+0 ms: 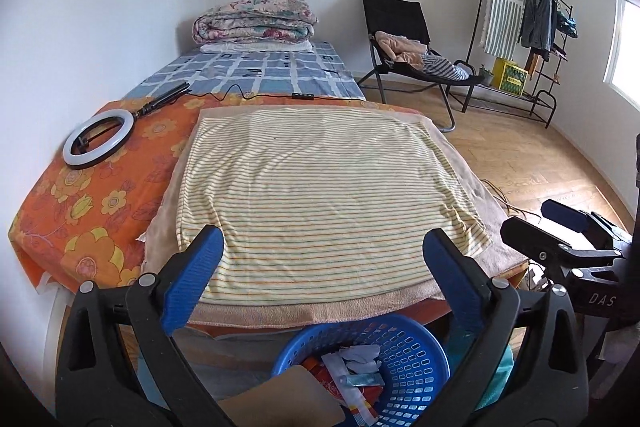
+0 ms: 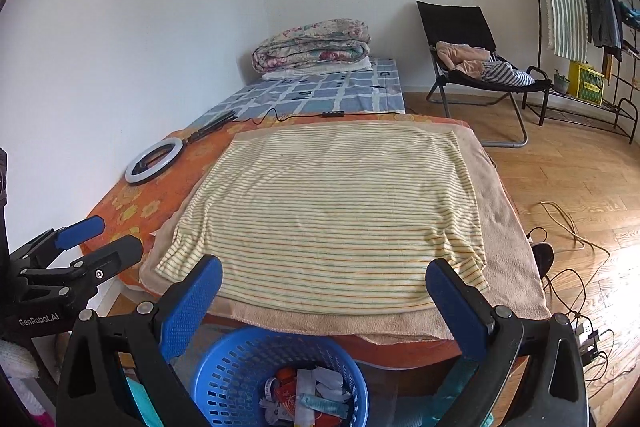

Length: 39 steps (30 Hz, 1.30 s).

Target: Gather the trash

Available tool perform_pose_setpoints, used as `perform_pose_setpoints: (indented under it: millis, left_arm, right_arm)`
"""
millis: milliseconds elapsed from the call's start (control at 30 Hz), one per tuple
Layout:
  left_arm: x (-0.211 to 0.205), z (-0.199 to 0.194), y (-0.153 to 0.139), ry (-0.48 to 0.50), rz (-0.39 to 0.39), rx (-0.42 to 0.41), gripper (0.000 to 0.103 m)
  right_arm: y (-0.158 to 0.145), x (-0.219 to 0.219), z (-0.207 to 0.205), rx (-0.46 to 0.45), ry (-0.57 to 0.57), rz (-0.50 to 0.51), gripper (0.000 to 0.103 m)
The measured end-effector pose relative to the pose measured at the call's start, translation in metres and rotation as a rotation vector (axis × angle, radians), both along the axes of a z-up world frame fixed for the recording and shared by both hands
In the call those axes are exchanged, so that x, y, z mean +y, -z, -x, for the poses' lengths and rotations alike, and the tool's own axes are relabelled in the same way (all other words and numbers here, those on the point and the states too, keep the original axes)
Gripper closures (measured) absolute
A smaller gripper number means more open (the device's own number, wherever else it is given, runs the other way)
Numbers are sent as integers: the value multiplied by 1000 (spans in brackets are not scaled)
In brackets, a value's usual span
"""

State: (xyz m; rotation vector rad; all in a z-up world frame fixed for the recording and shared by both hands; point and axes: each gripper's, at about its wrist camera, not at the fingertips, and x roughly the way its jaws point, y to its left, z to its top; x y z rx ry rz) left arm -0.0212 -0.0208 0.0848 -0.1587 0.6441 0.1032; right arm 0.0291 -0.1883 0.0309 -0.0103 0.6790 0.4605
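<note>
late stage: trash (image 2: 308,393) lies in the blue basket (image 2: 224,367) at 6 o'clock, striped cloth (image 2: 332,211) bare, left gripper (image 1: 322,267) and right gripper (image 2: 324,287) jaws wide, empty.

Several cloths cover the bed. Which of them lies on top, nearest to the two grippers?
The yellow striped cloth. It lies on the plain peach towel, which lies on the orange flowered sheet; the blue checked sheet is farther back.

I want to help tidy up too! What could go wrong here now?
The blue basket sits low on the floor at the bed's edge, full of wrappers, so a bump might tip it. Loose cables trail over the wooden floor, where feet could catch. The ring light lies near the bed's side and might get knocked off.
</note>
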Motion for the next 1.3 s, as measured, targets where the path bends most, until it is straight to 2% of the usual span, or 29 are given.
perform_pose_setpoints:
  millis: [233, 433, 933, 1300]
  left_arm:
    - [13, -28, -12, -9, -30, -15, 1]
    - [15, -42, -9, -3, -56, -23, 1]
    - [33, -65, 26, 6, 16, 56, 1]
    - [34, -73, 34, 13, 45, 78, 1]
  right_arm:
    - [-9, 6, -21, -29, 7, -27, 0]
    - [-10, 14, -39, -33, 13, -44, 0]
    - [18, 27, -67, 23, 21, -40, 0]
    - [37, 25, -75, 66, 28, -33, 0]
